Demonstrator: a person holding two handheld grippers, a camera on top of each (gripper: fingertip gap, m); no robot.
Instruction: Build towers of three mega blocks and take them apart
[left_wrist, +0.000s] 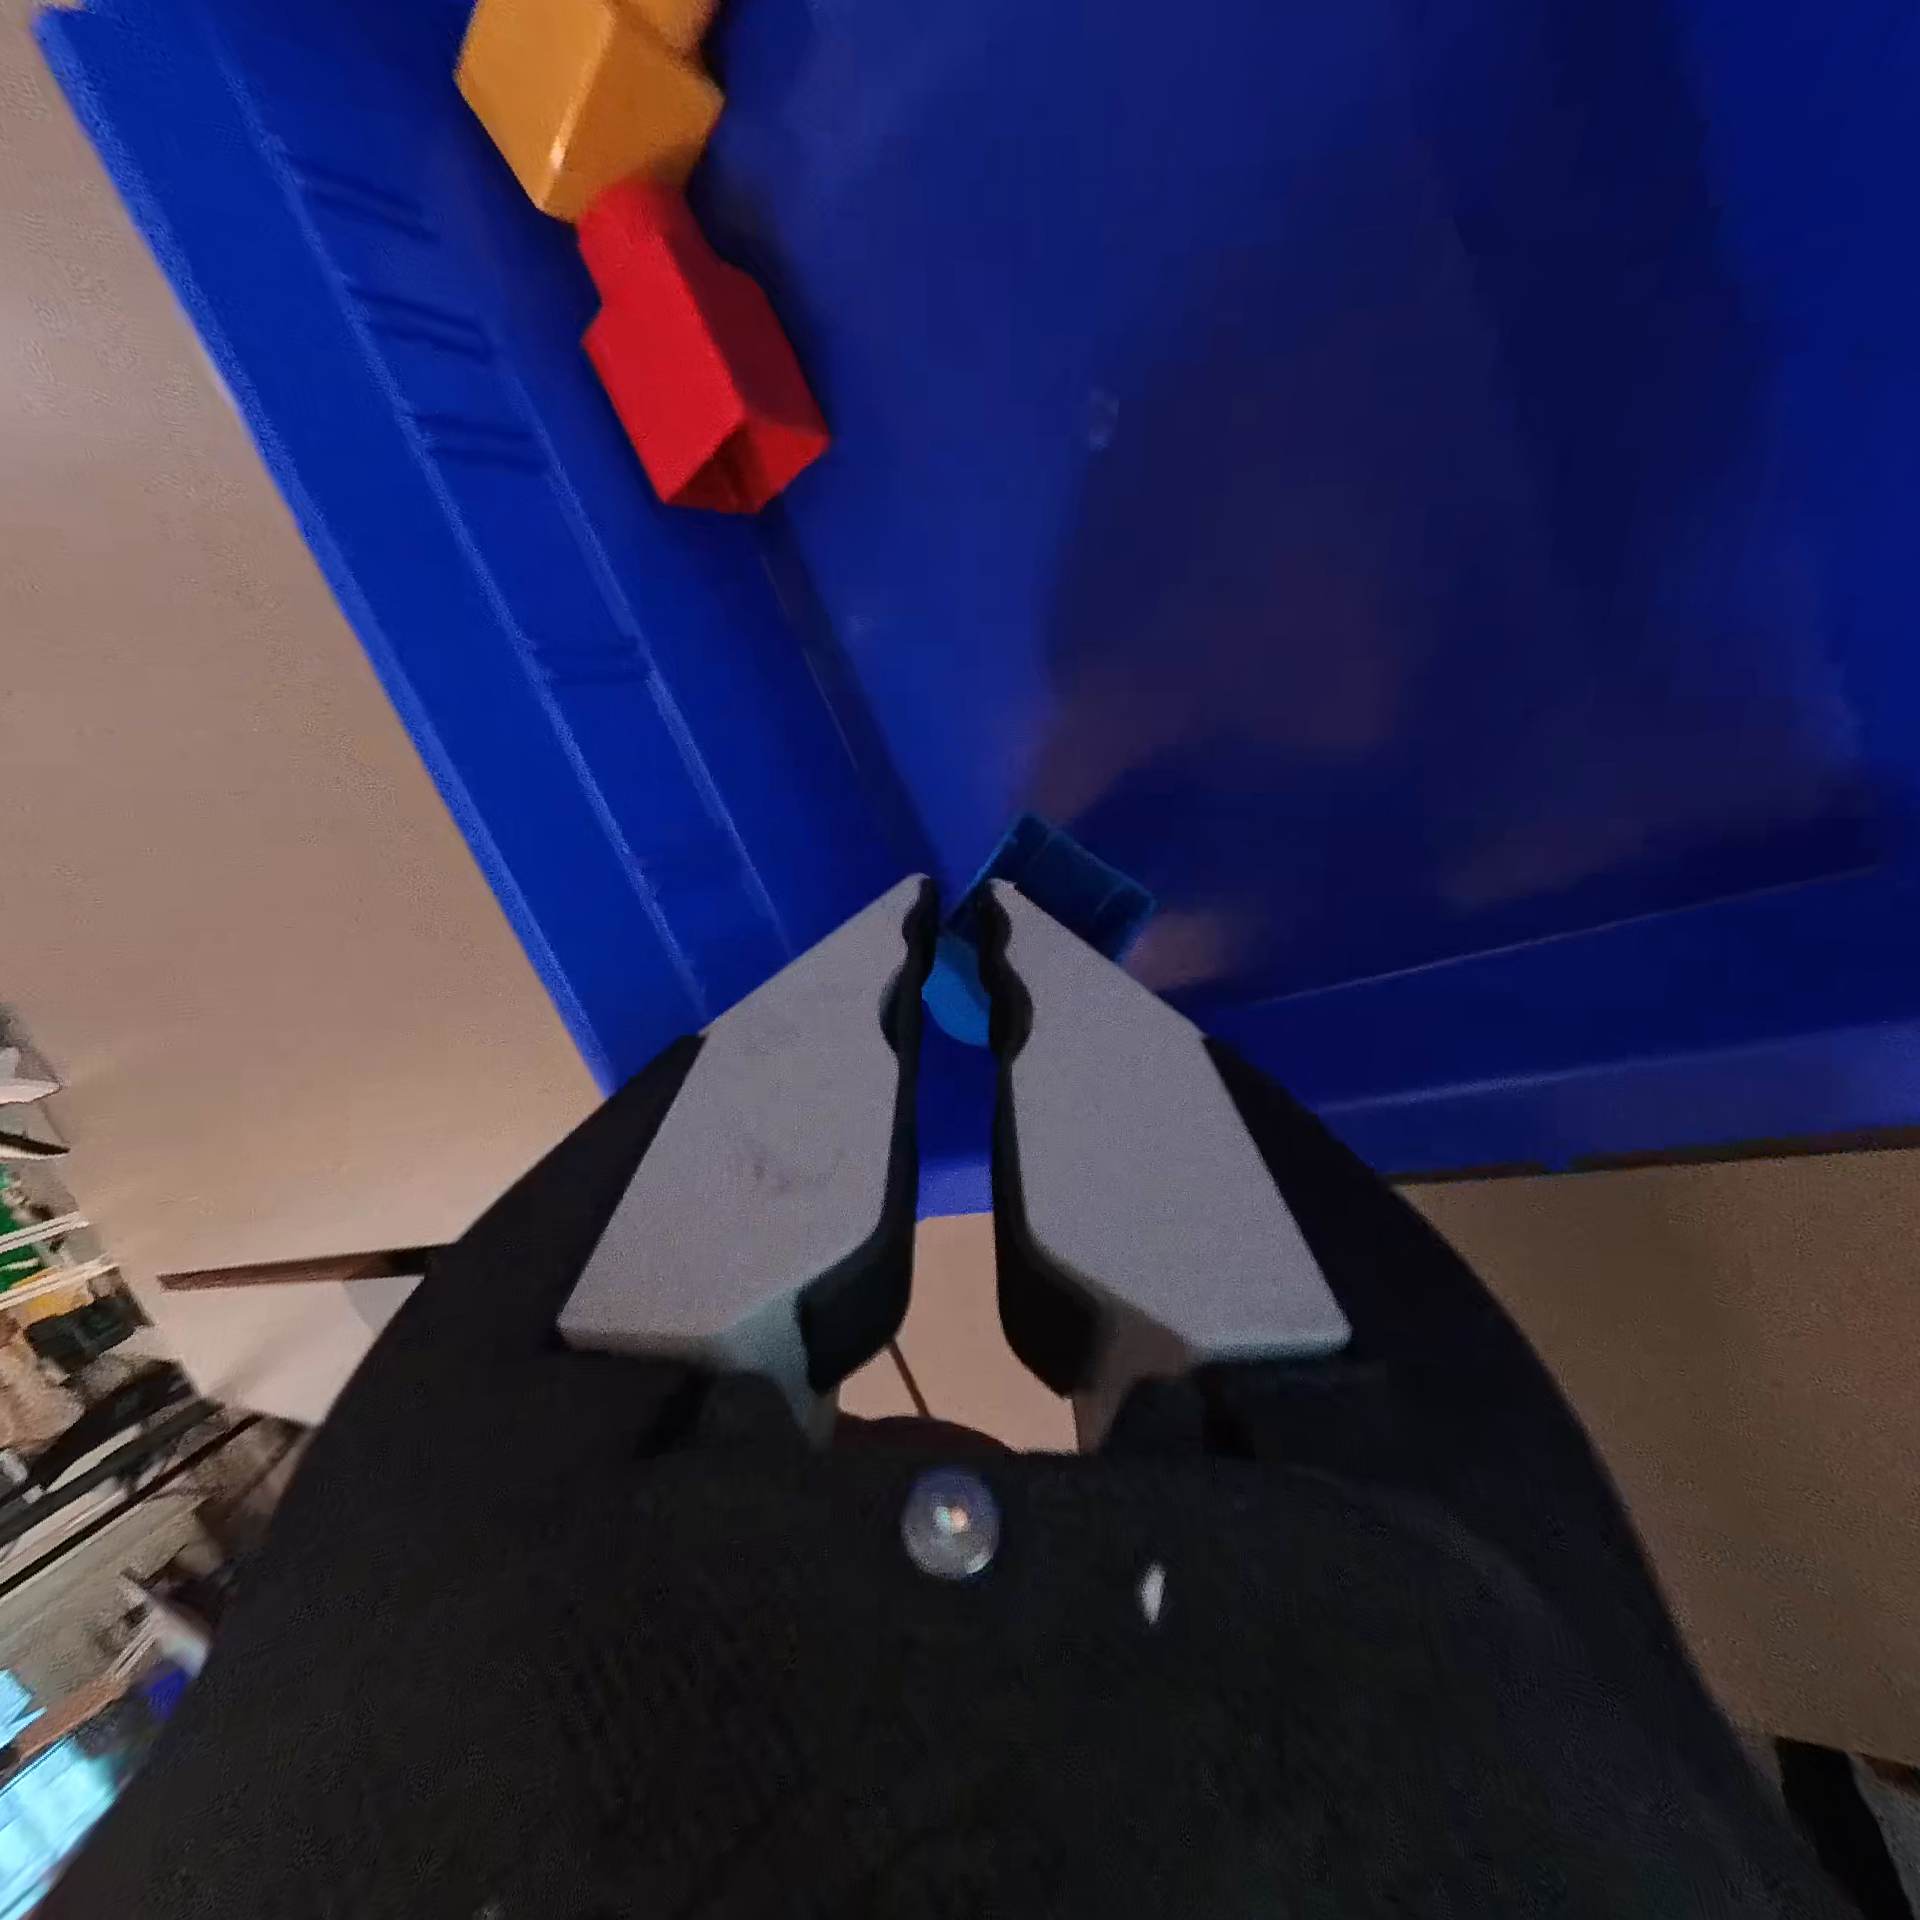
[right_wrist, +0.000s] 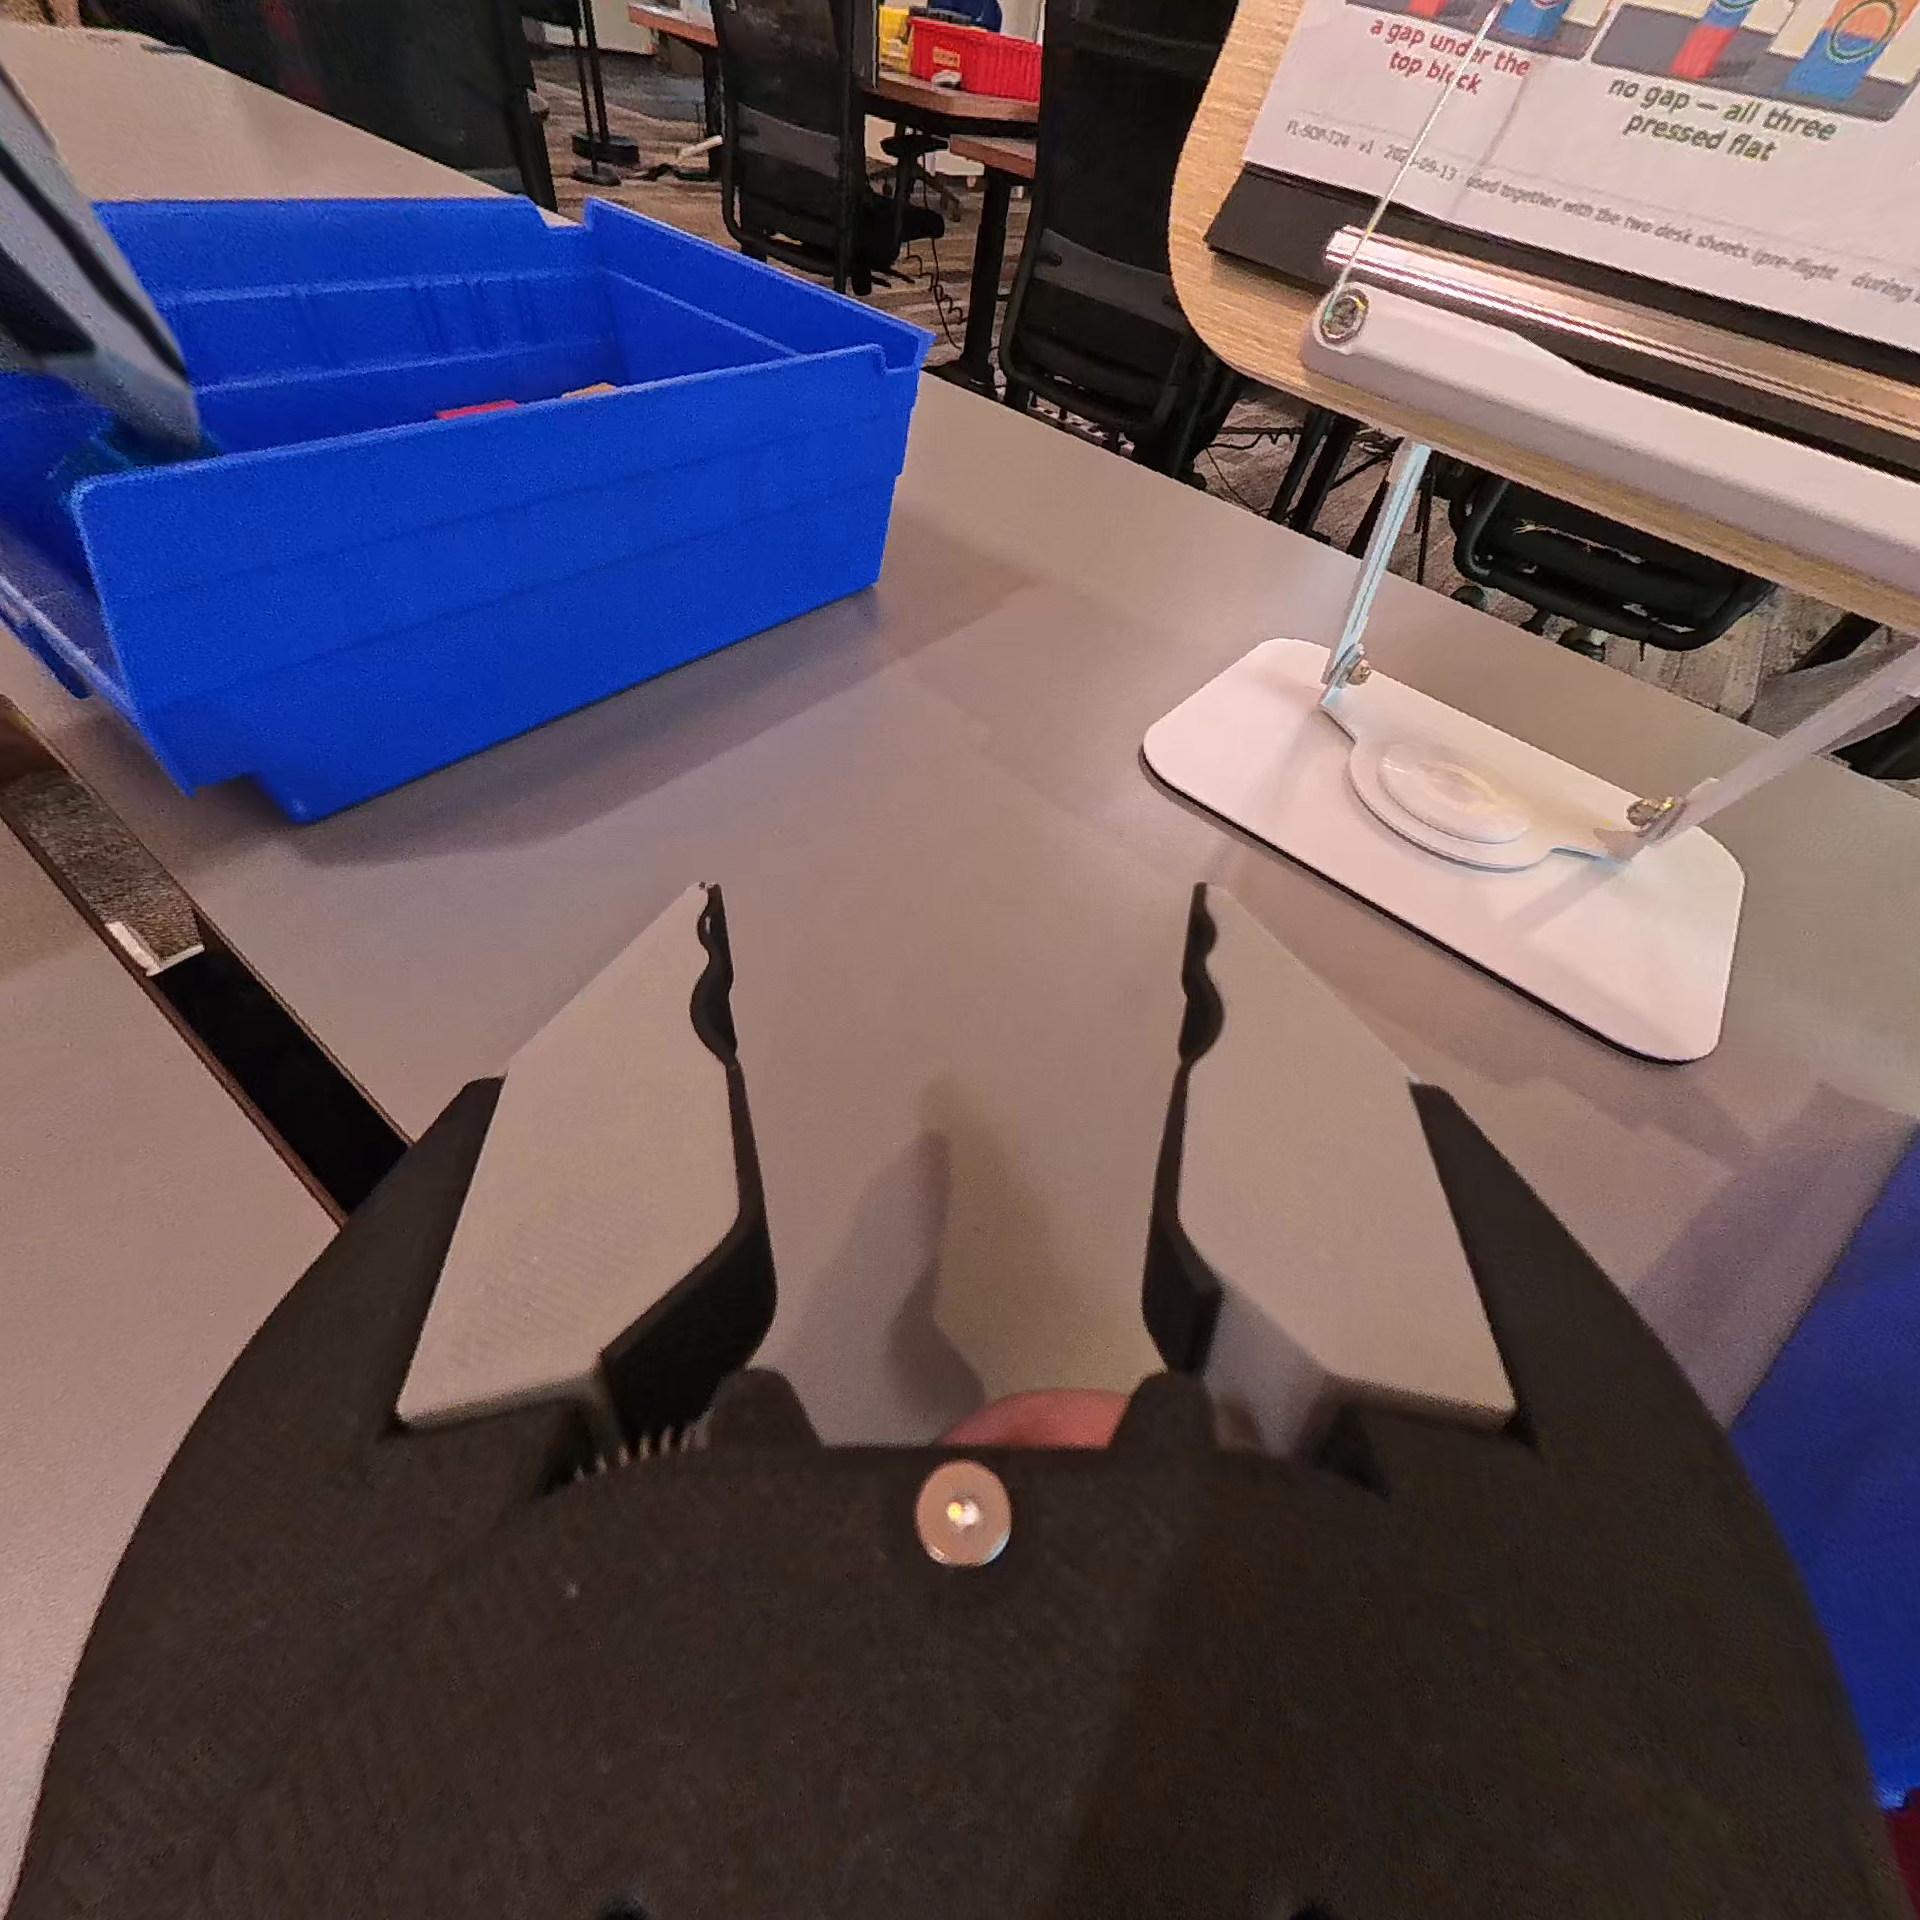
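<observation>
A blue block (left_wrist: 1049, 894) is pinched by the left gripper (left_wrist: 958, 914) inside the blue bin (left_wrist: 1351, 416), near the joined red block (left_wrist: 696, 364) and orange block (left_wrist: 592, 104), likely for stacking, while the right gripper (right_wrist: 956, 935) is held wide and empty beside the bin.

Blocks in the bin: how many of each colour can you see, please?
Orange block: 1
Red block: 1
Blue block, in the left gripper: 1
Total: 3, all inside the bin
</observation>
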